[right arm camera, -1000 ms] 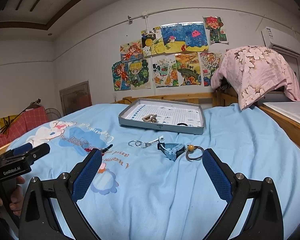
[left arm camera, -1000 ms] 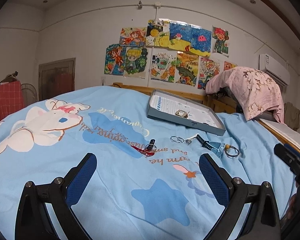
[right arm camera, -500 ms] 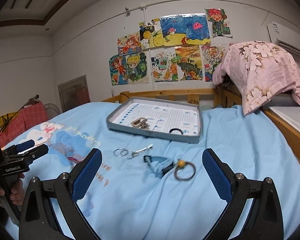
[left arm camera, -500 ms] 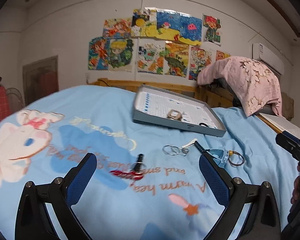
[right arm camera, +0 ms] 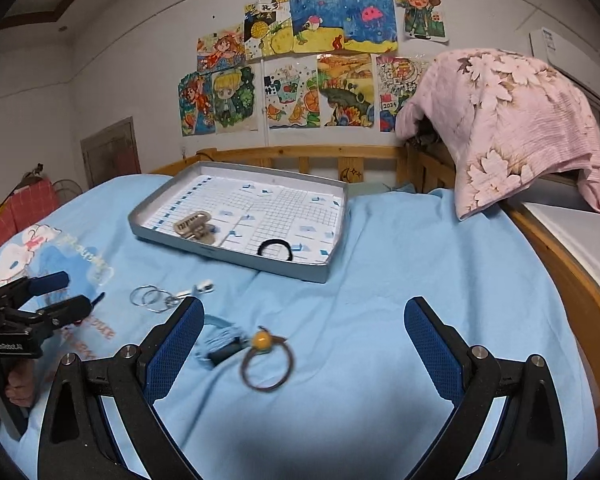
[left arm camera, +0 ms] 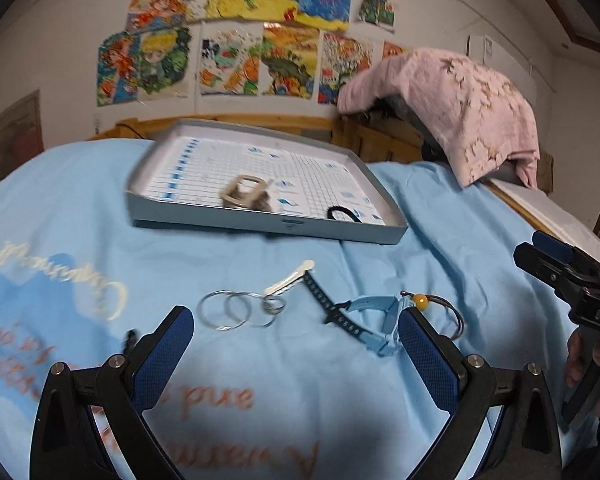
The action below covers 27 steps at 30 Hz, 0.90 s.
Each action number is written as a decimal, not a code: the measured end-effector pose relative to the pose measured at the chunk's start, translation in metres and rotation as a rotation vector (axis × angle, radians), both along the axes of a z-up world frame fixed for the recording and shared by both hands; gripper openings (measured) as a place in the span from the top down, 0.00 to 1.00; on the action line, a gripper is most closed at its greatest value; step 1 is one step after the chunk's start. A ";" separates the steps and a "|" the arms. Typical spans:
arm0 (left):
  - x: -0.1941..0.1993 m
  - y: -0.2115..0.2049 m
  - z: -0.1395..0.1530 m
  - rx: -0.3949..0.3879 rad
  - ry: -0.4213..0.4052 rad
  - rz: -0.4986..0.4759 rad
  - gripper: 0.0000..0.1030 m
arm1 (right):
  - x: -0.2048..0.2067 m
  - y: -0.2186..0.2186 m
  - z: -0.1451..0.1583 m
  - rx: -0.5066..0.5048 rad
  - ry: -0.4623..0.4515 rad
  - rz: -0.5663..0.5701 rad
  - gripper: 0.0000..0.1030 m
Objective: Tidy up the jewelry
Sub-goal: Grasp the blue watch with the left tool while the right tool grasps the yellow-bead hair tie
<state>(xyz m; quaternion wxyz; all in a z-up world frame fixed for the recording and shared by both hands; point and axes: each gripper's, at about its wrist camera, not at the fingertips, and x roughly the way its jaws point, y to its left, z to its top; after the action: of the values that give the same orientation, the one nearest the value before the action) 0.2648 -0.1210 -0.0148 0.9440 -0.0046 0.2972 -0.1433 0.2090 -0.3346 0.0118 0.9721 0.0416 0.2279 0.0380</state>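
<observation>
While both tools hover over the blue bedsheet (right arm camera: 400, 248):
left gripper (left arm camera: 296, 348): jaws wide apart, holding nothing
right gripper (right arm camera: 304, 344): jaws wide apart, holding nothing
bead bracelet (right arm camera: 266, 360): on sheet between right fingers
blue watch (left arm camera: 364, 320): beside bracelet
key rings (left arm camera: 236, 314): on sheet, near the watch
grey tray (right arm camera: 324, 270): farther back, holds metal watch band (right arm camera: 192, 224), black hair tie (right arm camera: 275, 249)

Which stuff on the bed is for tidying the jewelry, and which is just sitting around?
For the job:
gray tray
bead bracelet
silver rings
blue watch
black hair band

Just sitting around:
pink blanket
wall drawings
</observation>
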 end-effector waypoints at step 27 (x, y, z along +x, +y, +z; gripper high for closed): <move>0.049 -0.043 -0.055 0.010 0.117 -0.017 0.40 | 0.066 0.019 -0.072 0.031 0.179 0.199 0.63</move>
<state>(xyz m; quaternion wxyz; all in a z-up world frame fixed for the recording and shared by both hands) 0.3143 -0.1635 -0.0697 0.9238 -0.0057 0.3524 -0.1492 0.2753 -0.3159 -0.0598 0.9386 0.0371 0.3159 0.1339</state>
